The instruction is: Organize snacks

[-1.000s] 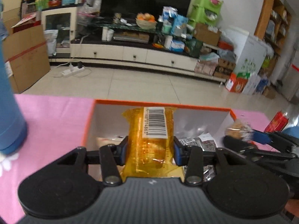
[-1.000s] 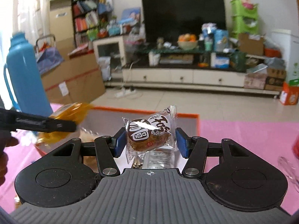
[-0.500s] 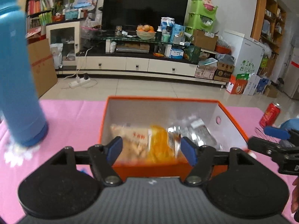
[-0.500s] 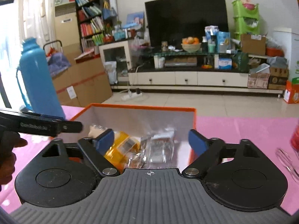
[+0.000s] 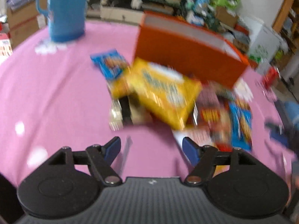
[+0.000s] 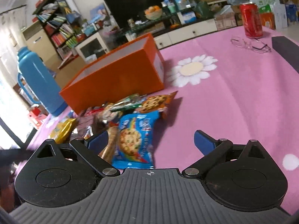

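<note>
Left wrist view, heavily blurred: you are holding the left gripper [image 5: 151, 147] above the pink tablecloth [image 5: 56, 97] with its blue-padded jaws standing partly apart. They have just been opening, and nothing is sitting between them but bare cloth. The heap of snack packets is lying ahead of the fingertips and to their right. A large yellow snack bag [image 5: 162, 91] is topping the heap, with a small blue packet [image 5: 109, 63] behind it on the left. The open orange cardboard box [image 5: 188, 54] is standing beyond the heap, touching or just behind it. A tall blue plastic thermos flask [image 5: 65, 9] is standing at the far left, well apart from the box.

Right wrist view: you are holding the right gripper [image 6: 151, 140] with its jaws spread wide. They have just been opening, and they are gripping nothing. A blue cookie packet with a rainbow print [image 6: 136, 140] is lying on the cloth between the jaws, close to the left pad; whether it is touching that pad cannot be told. A chocolate-chip cookie packet [image 6: 155, 102] and a green wrapper [image 6: 129, 102] are lying further ahead, just in front of the box. A red drink can [image 6: 251, 19] and a pair of spectacles [image 6: 250, 43] are sitting far right.
</note>
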Demonstrator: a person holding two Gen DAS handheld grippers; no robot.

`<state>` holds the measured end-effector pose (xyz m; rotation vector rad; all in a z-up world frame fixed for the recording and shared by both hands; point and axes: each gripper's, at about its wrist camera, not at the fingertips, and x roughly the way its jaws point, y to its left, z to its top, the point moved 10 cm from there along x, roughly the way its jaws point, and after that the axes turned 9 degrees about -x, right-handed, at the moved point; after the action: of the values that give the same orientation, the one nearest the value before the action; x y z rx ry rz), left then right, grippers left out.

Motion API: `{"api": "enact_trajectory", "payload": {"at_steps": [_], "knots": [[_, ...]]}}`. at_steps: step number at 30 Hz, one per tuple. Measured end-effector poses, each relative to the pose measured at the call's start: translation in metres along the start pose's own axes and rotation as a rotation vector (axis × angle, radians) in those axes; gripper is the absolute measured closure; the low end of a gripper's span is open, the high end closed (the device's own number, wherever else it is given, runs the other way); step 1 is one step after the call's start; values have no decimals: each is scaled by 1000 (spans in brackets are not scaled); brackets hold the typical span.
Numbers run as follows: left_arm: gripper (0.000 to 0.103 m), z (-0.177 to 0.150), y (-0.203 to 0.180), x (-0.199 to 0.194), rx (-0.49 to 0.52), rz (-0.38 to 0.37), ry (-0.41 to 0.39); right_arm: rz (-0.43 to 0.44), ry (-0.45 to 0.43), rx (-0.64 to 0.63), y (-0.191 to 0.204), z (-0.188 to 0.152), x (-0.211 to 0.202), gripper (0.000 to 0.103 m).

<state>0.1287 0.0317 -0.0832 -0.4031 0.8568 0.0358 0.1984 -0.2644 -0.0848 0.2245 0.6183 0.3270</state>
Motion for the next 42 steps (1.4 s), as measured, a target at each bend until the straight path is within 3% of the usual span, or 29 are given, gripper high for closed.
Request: {"api": "enact_trajectory", "payload": {"at_steps": [4,6,8,10,12,14,17,22,28,30,32,35,40,42], "knots": [[26,17,-11,-9,27,10,-66,-30,-13,21,-13,3,0,16],[12,32,-11,-9,-9,14,-83,-18,-14,46,-17,1,-2,16],[7,46,-10,-6,-64,17,-106,-20,-20,49,-17,2,-2,15],[8,56,-7,1,-122,21,-111,-18,-21,44,-15,3,-1,14],[19,62,-6,12,-149,37,-110,-6,-11,40,-12,4,0,14],[25,62,-7,24,-168,37,-80,5,3,35,-9,2,3,13],[25,70,-11,28,-214,-12,-85,6,12,22,-5,0,4,13],[20,90,-18,43,-217,-22,-71,-2,28,0,-2,-2,7,12],[20,109,-23,55,-118,-8,-71,-5,57,-13,-2,-7,13,12],[11,104,-17,48,-55,26,-88,-2,59,-7,-3,-7,13,12],[8,102,-11,39,-23,66,-118,-2,65,-4,-4,-8,14,12],[3,109,-15,40,-23,42,-125,3,66,-10,-2,-8,14,12],[3,122,-25,80,30,158,-84,1,86,-44,4,-11,18,12],[18,119,-23,91,44,182,-62,-4,94,-42,3,-13,20,12]]}}
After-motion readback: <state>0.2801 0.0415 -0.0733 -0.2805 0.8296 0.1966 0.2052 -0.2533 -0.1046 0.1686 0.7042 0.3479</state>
